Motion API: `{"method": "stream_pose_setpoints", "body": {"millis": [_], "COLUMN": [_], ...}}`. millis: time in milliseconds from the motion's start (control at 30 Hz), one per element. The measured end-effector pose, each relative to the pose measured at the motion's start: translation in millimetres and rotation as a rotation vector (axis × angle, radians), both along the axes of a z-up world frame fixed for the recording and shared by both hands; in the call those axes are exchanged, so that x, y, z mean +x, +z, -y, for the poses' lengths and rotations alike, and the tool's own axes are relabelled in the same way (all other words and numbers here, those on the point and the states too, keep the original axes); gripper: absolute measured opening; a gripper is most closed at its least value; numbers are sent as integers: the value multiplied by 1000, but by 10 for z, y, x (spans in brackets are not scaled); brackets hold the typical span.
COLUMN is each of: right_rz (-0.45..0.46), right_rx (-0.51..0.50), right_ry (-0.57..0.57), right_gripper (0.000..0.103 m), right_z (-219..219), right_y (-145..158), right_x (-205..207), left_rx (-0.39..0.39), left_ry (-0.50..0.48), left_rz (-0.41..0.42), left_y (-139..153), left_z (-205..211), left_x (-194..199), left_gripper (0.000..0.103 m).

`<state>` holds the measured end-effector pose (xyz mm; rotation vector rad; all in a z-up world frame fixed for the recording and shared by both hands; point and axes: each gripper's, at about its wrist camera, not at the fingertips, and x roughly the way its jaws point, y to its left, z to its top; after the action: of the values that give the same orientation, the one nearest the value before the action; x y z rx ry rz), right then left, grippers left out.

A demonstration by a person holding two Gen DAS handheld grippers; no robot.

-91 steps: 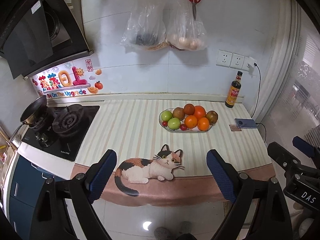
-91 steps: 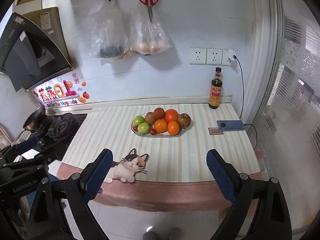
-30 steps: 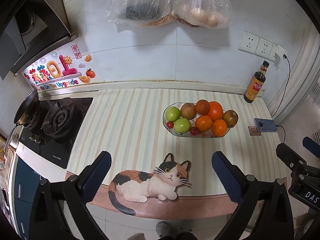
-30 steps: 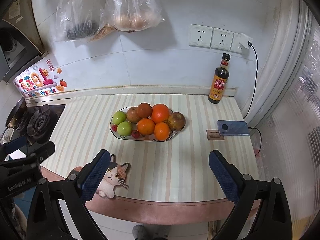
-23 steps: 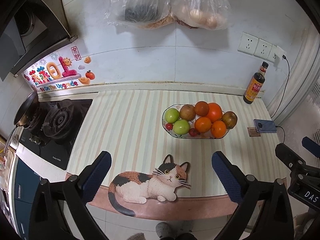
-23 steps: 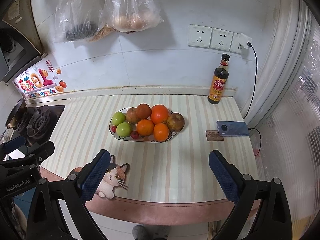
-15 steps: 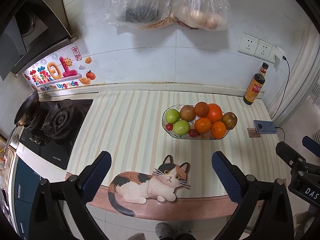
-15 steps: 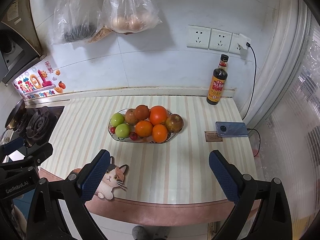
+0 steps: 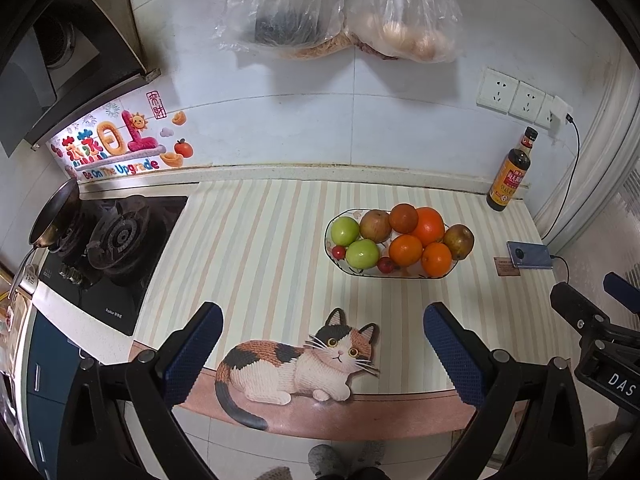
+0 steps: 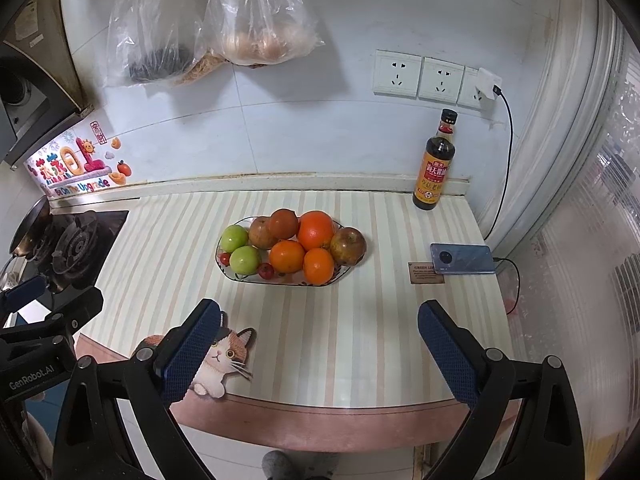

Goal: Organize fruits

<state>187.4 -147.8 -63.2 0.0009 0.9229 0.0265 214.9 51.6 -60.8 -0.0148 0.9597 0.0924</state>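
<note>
An oval patterned plate (image 9: 362, 273) (image 10: 240, 278) sits on the striped counter, piled with fruit: oranges (image 9: 428, 226) (image 10: 316, 230), two green apples (image 9: 362, 253) (image 10: 245, 260), brownish apples (image 9: 459, 241) (image 10: 348, 246) and small red cherry tomatoes (image 9: 339, 252) (image 10: 265, 271). My left gripper (image 9: 322, 344) is open and empty, above the counter's front edge, short of the plate. My right gripper (image 10: 320, 344) is open and empty, also near the front edge, with the plate ahead of it.
A soy sauce bottle (image 10: 438, 164) stands at the back right by the wall sockets. A phone (image 10: 462, 259) on a charging cable lies at the right, beside a small card. A gas hob (image 9: 108, 244) with a pan is at the left. Plastic bags (image 9: 336, 8) hang on the wall.
Both grippers have moved forward and tilted down toward the counter since three seconds ago; in the last second they barely shifted. Both stay open.
</note>
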Motion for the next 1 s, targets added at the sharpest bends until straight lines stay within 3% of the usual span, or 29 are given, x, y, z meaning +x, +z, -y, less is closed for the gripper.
{"method": "stream_pose_setpoints", "body": {"millis": [1000], "right_rz": [-1], "right_rx": [9], "right_ry": [16], "right_gripper": [101], "right_z": [9], "right_y": [49], "right_x": [-72], "left_rx": [-5], "left_ry": [10], "left_rz": [4], "left_y": [47], "left_z": [5], "left_x": [-73], "left_gripper": [103]}}
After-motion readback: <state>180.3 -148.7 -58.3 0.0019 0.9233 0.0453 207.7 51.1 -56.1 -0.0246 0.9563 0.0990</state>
